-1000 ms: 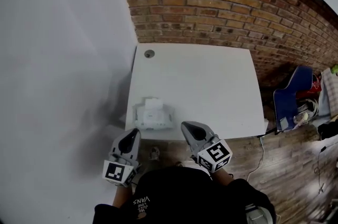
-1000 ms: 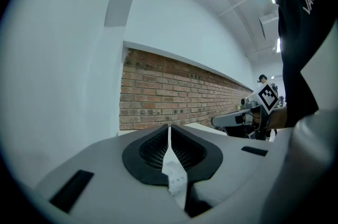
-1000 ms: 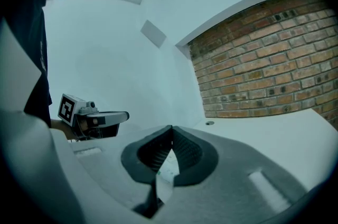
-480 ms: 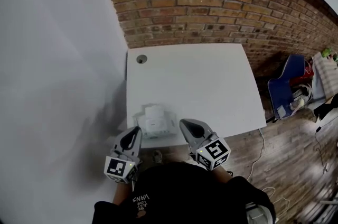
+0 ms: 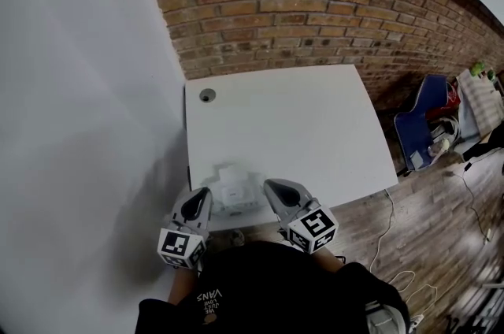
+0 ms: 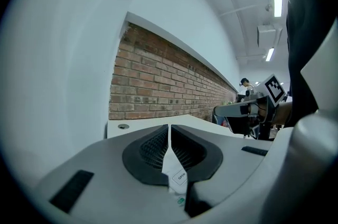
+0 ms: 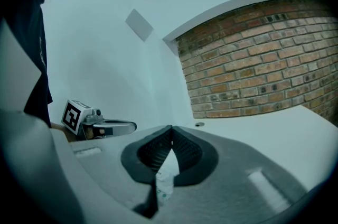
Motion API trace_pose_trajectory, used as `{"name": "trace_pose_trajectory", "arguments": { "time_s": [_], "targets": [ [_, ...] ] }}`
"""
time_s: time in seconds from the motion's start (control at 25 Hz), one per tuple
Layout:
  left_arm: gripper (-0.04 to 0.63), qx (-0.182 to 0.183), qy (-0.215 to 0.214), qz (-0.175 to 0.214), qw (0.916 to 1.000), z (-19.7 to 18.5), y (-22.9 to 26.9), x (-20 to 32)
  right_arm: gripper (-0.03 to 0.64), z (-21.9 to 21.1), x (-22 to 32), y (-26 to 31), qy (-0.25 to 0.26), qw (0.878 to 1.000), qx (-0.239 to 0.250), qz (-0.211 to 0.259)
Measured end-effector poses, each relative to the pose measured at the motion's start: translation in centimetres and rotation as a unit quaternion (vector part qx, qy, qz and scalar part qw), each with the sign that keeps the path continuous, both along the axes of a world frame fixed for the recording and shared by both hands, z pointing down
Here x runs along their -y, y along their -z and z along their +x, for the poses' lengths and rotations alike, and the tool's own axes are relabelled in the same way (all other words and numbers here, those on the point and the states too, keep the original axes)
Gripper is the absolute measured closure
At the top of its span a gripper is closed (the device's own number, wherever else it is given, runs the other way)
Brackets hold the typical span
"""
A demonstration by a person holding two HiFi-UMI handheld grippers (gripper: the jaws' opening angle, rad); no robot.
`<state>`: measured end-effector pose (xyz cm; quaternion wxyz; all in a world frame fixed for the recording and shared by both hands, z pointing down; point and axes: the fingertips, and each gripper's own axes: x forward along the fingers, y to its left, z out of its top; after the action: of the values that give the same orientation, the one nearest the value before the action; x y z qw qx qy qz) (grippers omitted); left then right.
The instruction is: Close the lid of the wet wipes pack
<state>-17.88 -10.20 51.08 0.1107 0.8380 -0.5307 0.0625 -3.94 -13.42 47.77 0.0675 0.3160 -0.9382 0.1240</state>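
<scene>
Approach stage — my left gripper [image 5: 201, 194] and right gripper [image 5: 272, 187], jaws pressed together and empty, flank the wet wipes pack [image 5: 235, 197]; next, I judge, a downward press on its lid [image 5: 229, 174].

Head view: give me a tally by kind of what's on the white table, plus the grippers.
Wet wipes pack: 1
Cable hole: 1
Grippers: 2, the left gripper and the right gripper, both with jaws together
Total: 4

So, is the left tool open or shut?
Shut: in its own view the left tool has pads touching at the tips; the wet wipes pack shows through the gap below.
</scene>
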Motion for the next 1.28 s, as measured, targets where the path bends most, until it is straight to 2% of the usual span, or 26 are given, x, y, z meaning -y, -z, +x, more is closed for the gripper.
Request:
{"name": "trace_pose_trajectory", "arguments": {
  "time_s": [0.12, 0.48, 1.0, 1.28],
  "targets": [
    [0.578, -0.008, -0.004, -0.008, 0.9999, -0.3, -0.7, 0.8, 0.618, -0.4, 0.1, -0.6, -0.007, 1.0, -0.001, -0.006],
    [0.578, 0.004, -0.028, -0.033, 0.9991, -0.3, -2.9, 2.3, 0.618, -1.7, 0.6, -2.1, -0.017, 1.0, -0.007, -0.016],
    [0.578, 0.042, -0.045, -0.083, 0.9946, -0.9, -7.0, 4.9, 0.618, -3.7, 0.3, -5.0, 0.009, 0.999, -0.022, -0.039],
    [0.578, 0.045, -0.053, -0.112, 0.9913, -1.5, -9.0, 6.6, 0.618, -4.4, 0.2, -6.8, 0.022, 0.998, -0.039, -0.052]
  ]
}}
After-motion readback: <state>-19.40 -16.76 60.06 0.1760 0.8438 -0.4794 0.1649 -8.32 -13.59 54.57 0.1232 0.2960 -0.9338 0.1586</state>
